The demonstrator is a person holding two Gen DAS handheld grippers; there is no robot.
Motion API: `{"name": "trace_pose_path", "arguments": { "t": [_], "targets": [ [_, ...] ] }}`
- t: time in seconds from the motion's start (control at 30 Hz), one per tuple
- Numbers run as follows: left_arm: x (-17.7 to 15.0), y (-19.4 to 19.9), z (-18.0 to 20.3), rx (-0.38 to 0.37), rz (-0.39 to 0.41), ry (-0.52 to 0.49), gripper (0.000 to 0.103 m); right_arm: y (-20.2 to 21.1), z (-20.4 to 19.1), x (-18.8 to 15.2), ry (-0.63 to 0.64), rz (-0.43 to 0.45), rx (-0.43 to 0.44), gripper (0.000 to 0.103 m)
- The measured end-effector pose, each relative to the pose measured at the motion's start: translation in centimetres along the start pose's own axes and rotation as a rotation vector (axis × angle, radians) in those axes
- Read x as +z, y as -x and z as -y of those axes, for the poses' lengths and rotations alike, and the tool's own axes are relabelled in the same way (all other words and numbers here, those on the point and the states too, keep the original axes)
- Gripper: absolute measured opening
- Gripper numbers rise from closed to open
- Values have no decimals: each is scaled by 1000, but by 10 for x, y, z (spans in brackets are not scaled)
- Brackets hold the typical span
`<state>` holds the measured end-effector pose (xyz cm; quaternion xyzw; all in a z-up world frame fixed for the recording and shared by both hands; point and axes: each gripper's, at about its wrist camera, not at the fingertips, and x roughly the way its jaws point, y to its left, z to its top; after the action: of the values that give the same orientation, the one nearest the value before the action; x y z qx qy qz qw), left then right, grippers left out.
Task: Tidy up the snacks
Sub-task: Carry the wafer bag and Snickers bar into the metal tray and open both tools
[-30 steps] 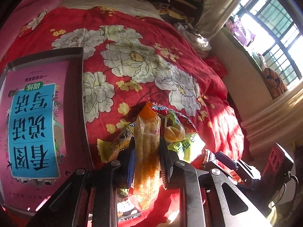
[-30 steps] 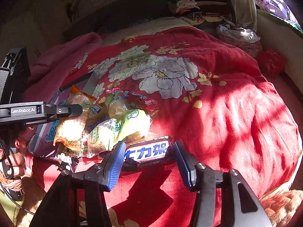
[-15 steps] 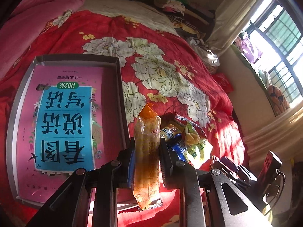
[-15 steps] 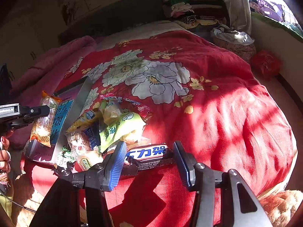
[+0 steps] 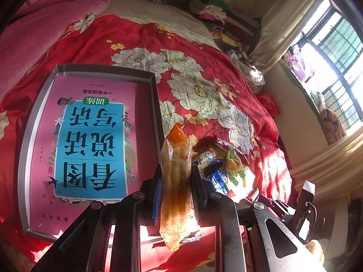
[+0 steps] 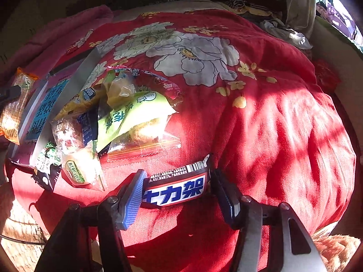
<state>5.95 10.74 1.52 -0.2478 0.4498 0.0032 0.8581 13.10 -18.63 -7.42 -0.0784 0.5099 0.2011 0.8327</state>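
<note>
My left gripper (image 5: pixel 175 172) is shut on a long orange-yellow snack packet (image 5: pixel 177 149), which hangs over the right rim of a grey tray (image 5: pixel 156 104). A pink and blue book (image 5: pixel 90 140) lies in the tray. The same packet (image 6: pixel 15 104) shows at the far left of the right wrist view. My right gripper (image 6: pixel 178 176) is low over the red blanket with a blue and white chocolate bar (image 6: pixel 181 188) lengthwise between its pads. The pads touch both ends while the jaws are opening. Several loose snacks (image 6: pixel 127 117) are piled beside the tray.
The red floral blanket (image 6: pixel 272 136) covers the bed, and its right half is flat and sunlit. A pink quilt (image 5: pixel 45 22) lies at the back left. Folded clothes (image 5: pixel 211 9) sit near the headboard. A barred window (image 5: pixel 335 52) is on the right.
My left gripper carried the packet leftwards from above the snack pile to the tray's right rim. The right gripper sank towards the blanket with the chocolate bar still between its pads.
</note>
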Motion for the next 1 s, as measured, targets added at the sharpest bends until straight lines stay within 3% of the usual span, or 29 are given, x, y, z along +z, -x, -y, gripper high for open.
{"name": "trace_pose_path", "arguments": {
  "t": [0.2,0.43,1.0],
  "targets": [
    [-2,13,-14,5,25,23,23,32,8,1,-62,112,91,53],
    [-5,27,-41,21,47,68,23,61,-28,9,32,208,149,53],
    [-16,44,-102,85,92,151,23,48,-160,23,331,199,292,53]
  ]
}}
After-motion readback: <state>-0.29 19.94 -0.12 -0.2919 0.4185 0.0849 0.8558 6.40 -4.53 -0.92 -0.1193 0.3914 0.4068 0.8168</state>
